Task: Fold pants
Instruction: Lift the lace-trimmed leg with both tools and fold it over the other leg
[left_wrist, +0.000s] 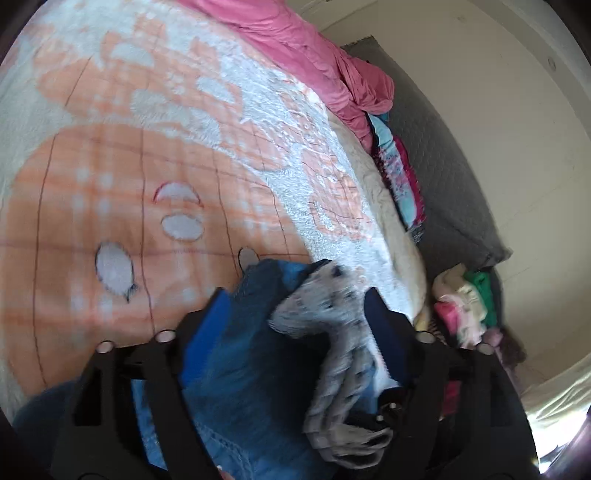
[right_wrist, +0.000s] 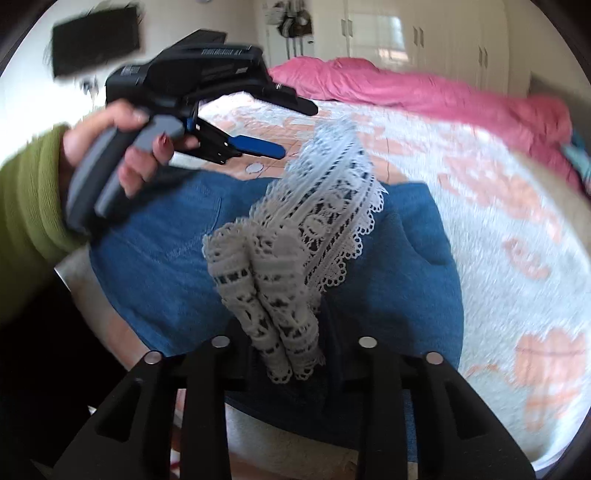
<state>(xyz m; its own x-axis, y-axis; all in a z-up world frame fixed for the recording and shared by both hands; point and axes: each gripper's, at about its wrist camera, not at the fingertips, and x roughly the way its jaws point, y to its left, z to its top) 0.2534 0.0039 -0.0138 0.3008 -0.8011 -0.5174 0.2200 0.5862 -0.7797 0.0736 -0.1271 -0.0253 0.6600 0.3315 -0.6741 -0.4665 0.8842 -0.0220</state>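
Blue denim pants (right_wrist: 155, 266) lie on the bed, with a white lace hem (right_wrist: 317, 229) standing up from them. My right gripper (right_wrist: 286, 332) is shut on the bunched end of that lace, which stays sharp while the bed behind blurs. A hand (right_wrist: 125, 155) in a green sleeve holds my left gripper (right_wrist: 298, 130) above the pants, jaws wide apart and nothing pinched. In the left wrist view the left gripper (left_wrist: 295, 295) stands wide open over the pants (left_wrist: 236, 369). A blurred strip of lace (left_wrist: 332, 306) lies loose near its right finger.
The bed carries a white and orange blanket (left_wrist: 147, 147) and a crumpled pink duvet (right_wrist: 406, 88) at its far side. A pile of folded clothes (left_wrist: 465, 302) sits beside the bed by a grey padded panel (left_wrist: 443, 166). White wardrobes (right_wrist: 406, 33) line the far wall.
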